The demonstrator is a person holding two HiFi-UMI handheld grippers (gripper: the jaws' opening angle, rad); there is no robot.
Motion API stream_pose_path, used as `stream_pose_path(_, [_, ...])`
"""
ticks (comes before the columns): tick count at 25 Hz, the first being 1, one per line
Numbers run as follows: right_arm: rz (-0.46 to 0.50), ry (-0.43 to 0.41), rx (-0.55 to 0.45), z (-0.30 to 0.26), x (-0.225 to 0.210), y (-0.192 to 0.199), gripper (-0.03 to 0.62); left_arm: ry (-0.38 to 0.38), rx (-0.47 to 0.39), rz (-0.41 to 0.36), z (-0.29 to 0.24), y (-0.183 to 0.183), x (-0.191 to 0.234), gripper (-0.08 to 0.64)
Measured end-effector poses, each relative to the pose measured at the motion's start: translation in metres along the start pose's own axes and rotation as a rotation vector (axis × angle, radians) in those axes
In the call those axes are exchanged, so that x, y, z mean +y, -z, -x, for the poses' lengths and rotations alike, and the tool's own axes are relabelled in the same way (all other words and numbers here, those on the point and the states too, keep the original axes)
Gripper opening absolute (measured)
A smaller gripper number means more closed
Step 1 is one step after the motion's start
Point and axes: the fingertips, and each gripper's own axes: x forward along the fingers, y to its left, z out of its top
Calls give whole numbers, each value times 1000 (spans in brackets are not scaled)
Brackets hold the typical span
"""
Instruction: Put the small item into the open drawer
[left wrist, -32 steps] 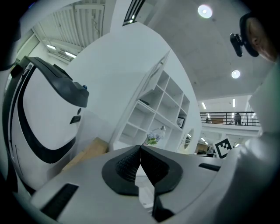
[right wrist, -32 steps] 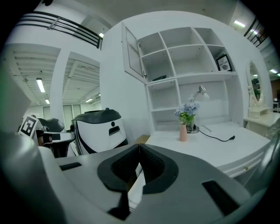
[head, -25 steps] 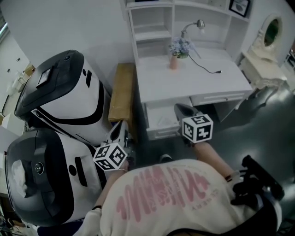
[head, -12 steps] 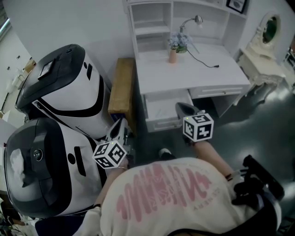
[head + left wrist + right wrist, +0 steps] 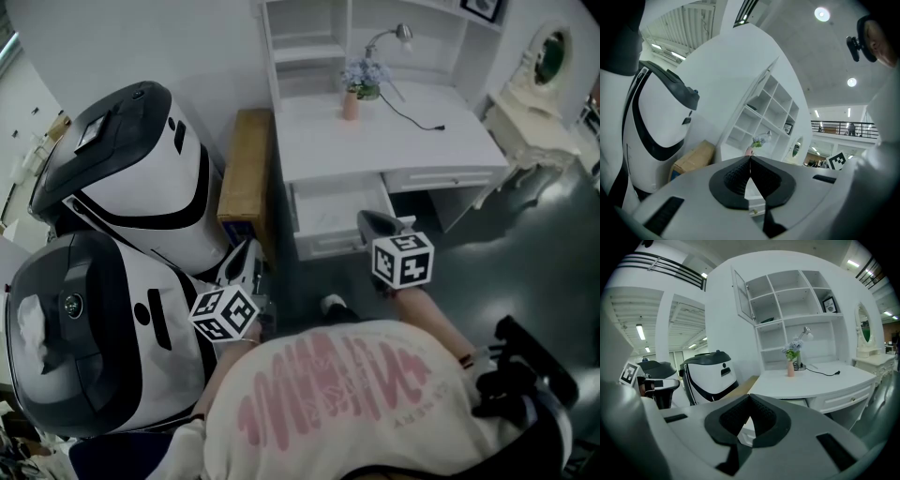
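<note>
Here is the person from above, cream shirt [image 5: 347, 403] with a pink print filling the bottom of the head view, a gripper in each hand held out toward the white desk [image 5: 403, 155].

The drawer [image 5: 330, 246] under the desk's left side stands pulled out, its pale inside facing up. The right gripper [image 5: 373, 223] sits just in front of that drawer, its dark nose close to the drawer's front right corner. In the right gripper view the right gripper [image 5: 749, 399] is clenched: the ribbed black pads meet at their tips, and only a sliver of white furniture shows through the gap below them.

Over on the other side, the left gripper [image 5: 246, 258] hangs lower in the head view, beside the foot of a cardboard box [image 5: 246, 173] that leans against the desk's left flank. In its own view the left gripper [image 5: 750, 161] is clenched too, pads touching at the tips with nothing gripped.

And the small item? It cannot be picked out in any view, neither between the jaws nor in the drawer.

On the desktop stand a pink vase of flowers [image 5: 352, 101] and a lamp [image 5: 392, 39], with a black cable [image 5: 420, 122] trailing right. Two big white-and-black machines, one higher in the view [image 5: 141, 178] and one lower [image 5: 94, 337], crowd the left. An oval mirror [image 5: 551, 58] stands at the far right.
</note>
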Motion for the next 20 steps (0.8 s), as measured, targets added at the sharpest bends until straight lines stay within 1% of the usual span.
stream_pose_path(9, [5, -8, 3, -7, -2, -3, 19, -13, -14, -2, -2, -5, 3, 29])
stream_pose_path(16, [-2, 0, 1, -12, -13, -6, 20, 10, -6, -14, -20, -6, -1, 29])
stream_pose_path(20, [-15, 9, 4, -17, -22, -8, 20, 9, -3, -15, -29, -7, 0, 29])
